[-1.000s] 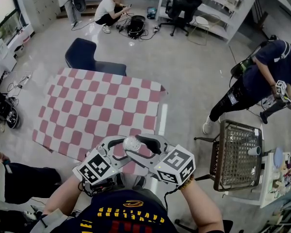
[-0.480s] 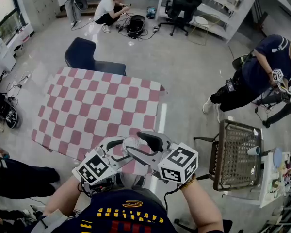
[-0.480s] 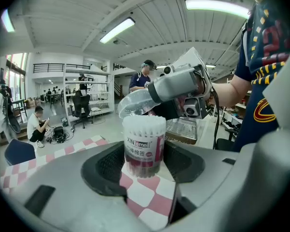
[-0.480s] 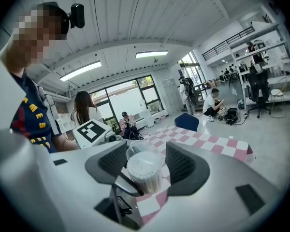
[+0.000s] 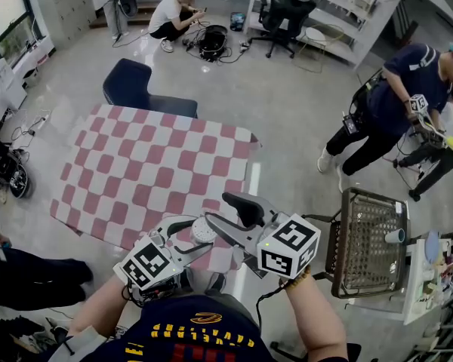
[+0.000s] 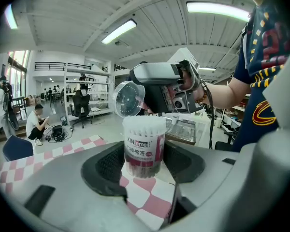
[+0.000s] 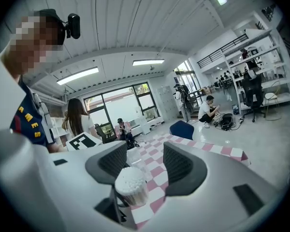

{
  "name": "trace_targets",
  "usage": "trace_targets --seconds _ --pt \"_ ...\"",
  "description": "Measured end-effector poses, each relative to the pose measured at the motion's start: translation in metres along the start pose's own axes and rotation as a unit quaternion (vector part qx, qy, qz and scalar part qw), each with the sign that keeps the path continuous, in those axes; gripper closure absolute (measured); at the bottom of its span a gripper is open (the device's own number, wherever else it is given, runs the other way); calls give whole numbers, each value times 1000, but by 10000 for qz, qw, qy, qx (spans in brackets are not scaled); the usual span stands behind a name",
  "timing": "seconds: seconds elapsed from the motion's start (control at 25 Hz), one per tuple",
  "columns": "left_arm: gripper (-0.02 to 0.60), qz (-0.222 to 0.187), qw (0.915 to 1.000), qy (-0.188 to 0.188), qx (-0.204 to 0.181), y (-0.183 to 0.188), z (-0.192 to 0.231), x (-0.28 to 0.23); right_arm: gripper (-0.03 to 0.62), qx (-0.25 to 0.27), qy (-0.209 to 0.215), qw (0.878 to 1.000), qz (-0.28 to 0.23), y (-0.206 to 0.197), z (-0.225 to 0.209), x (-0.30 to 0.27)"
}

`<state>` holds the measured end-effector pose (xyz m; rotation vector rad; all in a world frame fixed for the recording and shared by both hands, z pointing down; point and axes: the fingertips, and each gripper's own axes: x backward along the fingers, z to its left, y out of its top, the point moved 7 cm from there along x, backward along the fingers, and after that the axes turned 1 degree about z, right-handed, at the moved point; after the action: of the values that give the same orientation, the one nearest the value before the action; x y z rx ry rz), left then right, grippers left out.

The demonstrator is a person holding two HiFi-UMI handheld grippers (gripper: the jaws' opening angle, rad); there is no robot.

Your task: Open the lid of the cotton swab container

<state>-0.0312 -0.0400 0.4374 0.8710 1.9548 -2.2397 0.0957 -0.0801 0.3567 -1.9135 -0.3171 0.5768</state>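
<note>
A clear cotton swab container (image 5: 203,231) with a dark red label is held in the air over the near edge of the checkered table (image 5: 151,164). My left gripper (image 5: 195,238) is shut on its sides. In the left gripper view the container (image 6: 145,146) stands upright between the pads, its top uncovered and full of white swabs. Its clear round lid (image 6: 128,98) is tipped up at the back left. My right gripper (image 5: 238,217) hangs just right of and above the container, its jaws open and nothing between them. The right gripper view looks past the right gripper (image 7: 147,166) down on the swab tops (image 7: 130,183).
A dark blue chair (image 5: 132,85) stands at the table's far side. A wire basket cart (image 5: 370,232) is close on the right. One person (image 5: 400,104) works at the right, another (image 5: 174,10) crouches far back, and someone's legs (image 5: 30,277) are at the left.
My right gripper has moved up and to the right, off the container's top. The left gripper and the container have barely shifted. The person at the right has stepped along.
</note>
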Motion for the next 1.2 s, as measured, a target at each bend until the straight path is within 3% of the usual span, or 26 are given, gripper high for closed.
trace_targets --seconds 0.48,0.84,1.2 --pt "328 -190 9998 -93 -27 4 -7 1 359 -562 -313 9976 -263 -4 -39 -2" --pt "328 -240 9995 -175 80 3 -16 0 359 -1044 -430 9935 -151 -28 -58 -8" --pt "328 -153 9987 95 481 -11 -4 3 359 -851 -308 9950 -420 -12 -42 -5"
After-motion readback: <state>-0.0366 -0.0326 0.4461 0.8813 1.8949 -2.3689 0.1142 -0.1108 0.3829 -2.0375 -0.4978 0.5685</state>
